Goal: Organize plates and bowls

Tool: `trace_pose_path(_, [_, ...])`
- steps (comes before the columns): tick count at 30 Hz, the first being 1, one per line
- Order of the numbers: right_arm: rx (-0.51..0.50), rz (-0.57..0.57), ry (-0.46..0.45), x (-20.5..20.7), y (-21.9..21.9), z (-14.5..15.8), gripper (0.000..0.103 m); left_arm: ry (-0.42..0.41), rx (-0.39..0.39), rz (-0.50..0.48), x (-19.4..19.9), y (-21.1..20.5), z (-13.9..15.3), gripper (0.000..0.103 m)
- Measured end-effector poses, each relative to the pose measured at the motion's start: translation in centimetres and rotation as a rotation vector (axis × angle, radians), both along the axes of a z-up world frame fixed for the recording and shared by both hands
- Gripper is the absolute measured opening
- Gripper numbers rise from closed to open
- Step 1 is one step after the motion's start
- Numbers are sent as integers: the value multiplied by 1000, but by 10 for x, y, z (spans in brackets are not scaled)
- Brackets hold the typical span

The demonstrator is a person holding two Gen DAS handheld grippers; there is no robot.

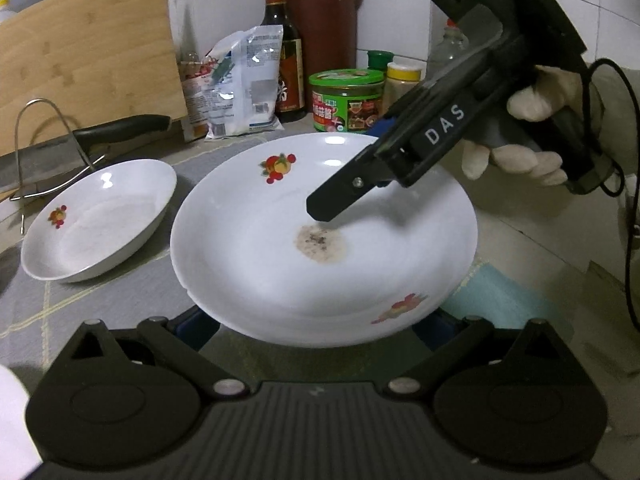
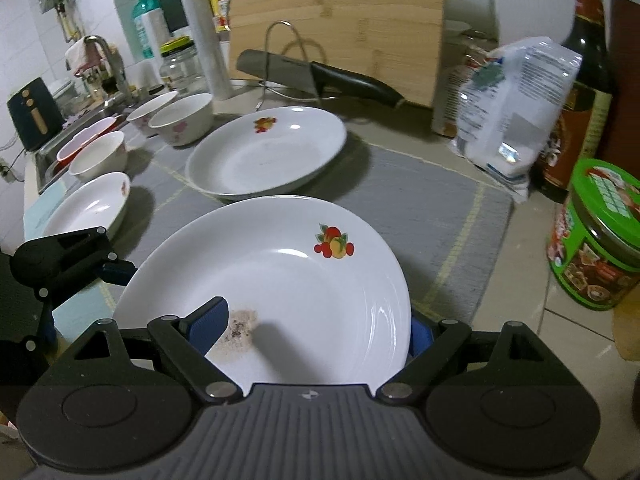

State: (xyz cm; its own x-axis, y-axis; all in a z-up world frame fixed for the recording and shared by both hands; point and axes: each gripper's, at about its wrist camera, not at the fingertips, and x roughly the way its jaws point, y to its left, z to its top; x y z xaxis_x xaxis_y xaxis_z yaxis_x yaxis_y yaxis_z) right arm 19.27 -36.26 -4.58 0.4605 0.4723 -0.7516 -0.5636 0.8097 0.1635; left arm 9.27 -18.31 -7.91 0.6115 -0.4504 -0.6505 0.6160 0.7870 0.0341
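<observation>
A white plate with fruit prints and a brown stain (image 1: 304,248) is held tilted above the grey mat; it also shows in the right wrist view (image 2: 288,280). My right gripper (image 2: 316,332) is shut on its rim, one blue pad (image 2: 210,326) on the inside, the other behind; from the left wrist view it (image 1: 332,200) reaches over the plate. My left gripper (image 1: 316,320) stands open under the plate's near rim. A second white fruit plate (image 1: 96,220) lies on the mat (image 2: 264,152). Several bowls (image 2: 184,118) stand at the left.
A knife on a wire rack (image 2: 320,76) and a bamboo cutting board (image 2: 340,20) stand behind. A bag (image 1: 240,84), sauce bottle (image 1: 286,48) and green-lidded jar (image 1: 346,100) line the back. A sink (image 2: 80,112) is at far left.
</observation>
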Motion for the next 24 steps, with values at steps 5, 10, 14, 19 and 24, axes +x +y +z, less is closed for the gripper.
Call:
trace_pose_path(5, [-3, -15, 3, 7, -8, -6, 92, 3, 3, 21, 9, -11, -4, 100])
trace_pose_path(10, [-10, -19, -5, 13, -10, -11, 92, 1, 12, 39, 17, -19, -6, 100])
trace_pose_path(14, [-9, -21, -7, 17, -11, -13, 92, 2, 22, 47, 21, -22, -7, 100])
trace_pose_path(19, [-12, -32, -9, 21, -13, -17, 92, 1, 34, 51, 25, -27, -11, 100])
trace_pose_path(24, [-12, -52, -4, 24, -17, -20, 92, 0, 40, 50, 29, -33, -15, 100])
